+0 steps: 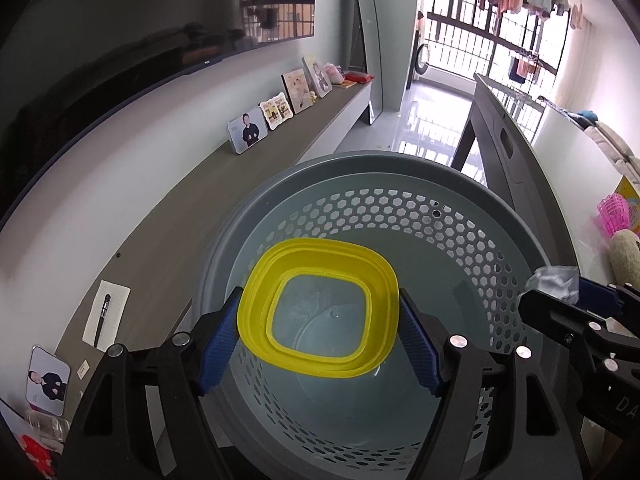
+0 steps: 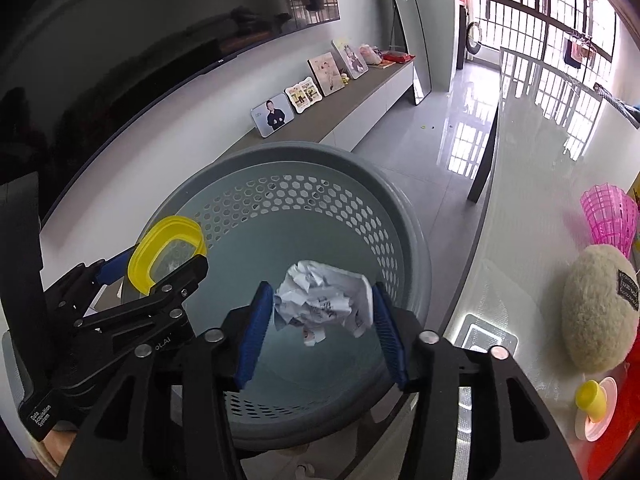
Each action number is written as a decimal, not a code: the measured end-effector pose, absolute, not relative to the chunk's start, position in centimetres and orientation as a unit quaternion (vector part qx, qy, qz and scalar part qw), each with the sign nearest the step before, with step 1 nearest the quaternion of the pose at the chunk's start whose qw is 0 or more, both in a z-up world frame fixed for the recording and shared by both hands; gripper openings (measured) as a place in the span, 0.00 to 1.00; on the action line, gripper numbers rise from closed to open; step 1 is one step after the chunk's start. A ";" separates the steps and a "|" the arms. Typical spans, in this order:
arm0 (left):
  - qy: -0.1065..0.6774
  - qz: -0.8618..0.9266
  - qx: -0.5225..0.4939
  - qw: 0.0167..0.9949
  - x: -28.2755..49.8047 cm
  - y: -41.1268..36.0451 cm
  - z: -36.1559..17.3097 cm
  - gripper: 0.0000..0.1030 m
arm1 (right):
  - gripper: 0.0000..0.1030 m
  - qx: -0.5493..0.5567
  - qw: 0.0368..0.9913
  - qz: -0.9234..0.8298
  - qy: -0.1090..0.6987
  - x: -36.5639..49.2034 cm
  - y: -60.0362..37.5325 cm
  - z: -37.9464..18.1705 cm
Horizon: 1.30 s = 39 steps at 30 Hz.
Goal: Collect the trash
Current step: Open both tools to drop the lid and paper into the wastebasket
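Observation:
A grey perforated basket (image 1: 400, 216) stands below both grippers; it also shows in the right wrist view (image 2: 320, 200). My left gripper (image 1: 320, 332) is shut on a clear plastic container with a yellow rim (image 1: 260, 308) and holds it over the basket's mouth. My right gripper (image 2: 322, 312) is shut on a crumpled white paper ball (image 2: 324, 296), also above the basket. The left gripper with the yellow-rimmed container (image 2: 160, 248) shows at the left of the right wrist view. The right gripper with the paper (image 1: 556, 280) shows at the right of the left wrist view.
A long low cabinet (image 1: 200, 200) with photo frames (image 1: 248, 130) runs along the wall on the left, under a large TV. A white table (image 2: 540, 200) on the right holds a pink basket (image 2: 610, 212), a plush toy (image 2: 596, 308) and a yellow cup (image 2: 592, 398).

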<state>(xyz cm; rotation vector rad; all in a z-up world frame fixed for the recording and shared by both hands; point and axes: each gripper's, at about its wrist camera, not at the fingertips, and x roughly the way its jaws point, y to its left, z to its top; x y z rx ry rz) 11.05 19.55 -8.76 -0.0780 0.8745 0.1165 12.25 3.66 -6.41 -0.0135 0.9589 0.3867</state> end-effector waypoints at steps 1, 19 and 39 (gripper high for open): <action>0.425 0.058 -0.038 0.903 11.1 19.6 -8.8 0.74 | 0.57 -0.007 0.872 0.184 0.454 12.2 3.6 -6.3; 0.422 0.065 -0.039 0.903 10.8 19.8 -8.5 0.80 | 0.57 -0.007 0.870 0.182 0.457 12.4 3.3 -6.5; 0.410 0.064 -0.032 0.909 9.9 20.0 -8.1 0.80 | 0.57 -0.007 0.881 0.172 0.441 11.2 2.9 -5.7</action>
